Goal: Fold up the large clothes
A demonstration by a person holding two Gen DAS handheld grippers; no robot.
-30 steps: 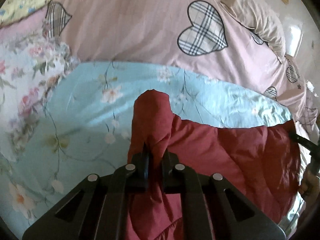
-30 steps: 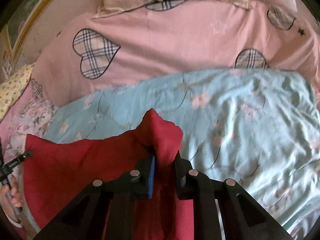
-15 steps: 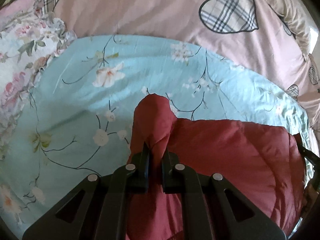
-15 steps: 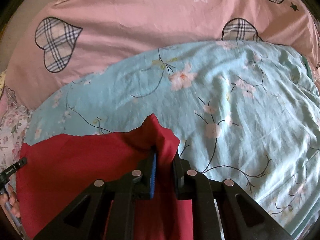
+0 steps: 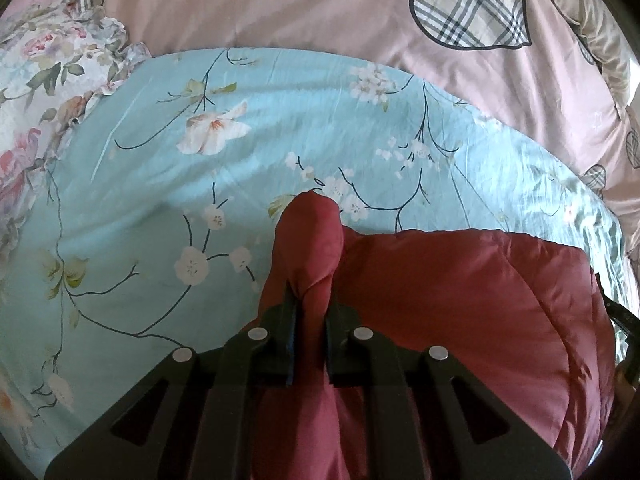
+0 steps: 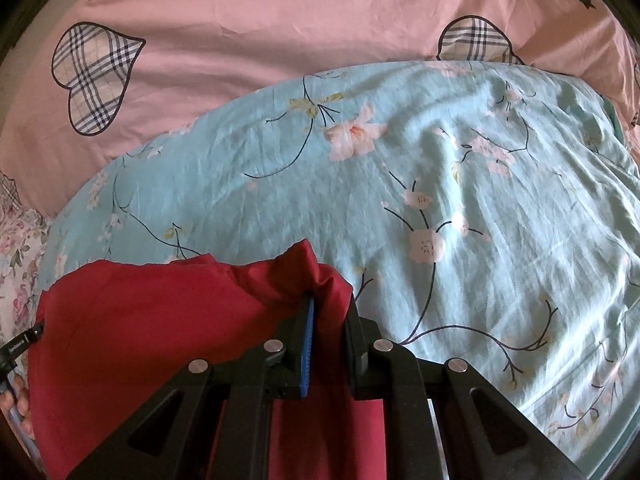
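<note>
Left claw (image 5: 310,320): matte black angular fingers, four silver round screws. Right claw (image 6: 326,320): same black build, blue ribbed pad (image 6: 307,344) on one finger, possibly rubber.

Both wrist views look closely down at the same red garment (image 5: 460,300) and floral sheet (image 6: 440,200).

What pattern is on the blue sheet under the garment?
White blossoms on thin dark branches cover the blue sheet; the right wrist view shows it best.
</note>
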